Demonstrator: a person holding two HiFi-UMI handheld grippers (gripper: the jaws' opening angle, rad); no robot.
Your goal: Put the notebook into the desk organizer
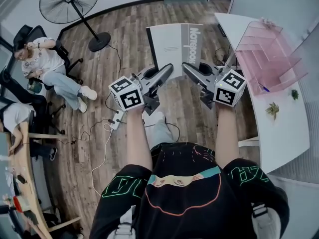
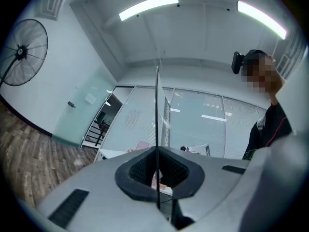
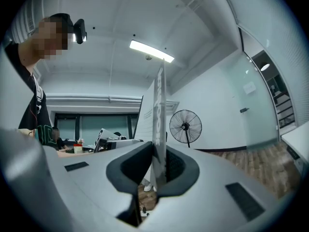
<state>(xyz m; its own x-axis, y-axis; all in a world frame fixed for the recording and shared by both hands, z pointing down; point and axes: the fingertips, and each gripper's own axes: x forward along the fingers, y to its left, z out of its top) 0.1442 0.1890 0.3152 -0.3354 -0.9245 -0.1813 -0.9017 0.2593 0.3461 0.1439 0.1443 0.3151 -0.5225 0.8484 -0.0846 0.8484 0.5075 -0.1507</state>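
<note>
- We hold the notebook point(image 1: 174, 46) in the air over the floor point(image 1: 124, 34) (cover up), near the organizer point(image 1: 266, 59) on the tabletop point(image 1: 279, 133).
- The fingers of our left gripper point(image 1: 169, 69) and right gripper point(image 1: 185, 66) each pinch its near edge.

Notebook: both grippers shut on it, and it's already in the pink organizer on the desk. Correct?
Not quite. The left gripper and right gripper are both shut on the notebook, but it is not in the pink organizer. The head view shows it held up over the wood floor, apart from the organizer, which stands on the white desk to the right.
</note>
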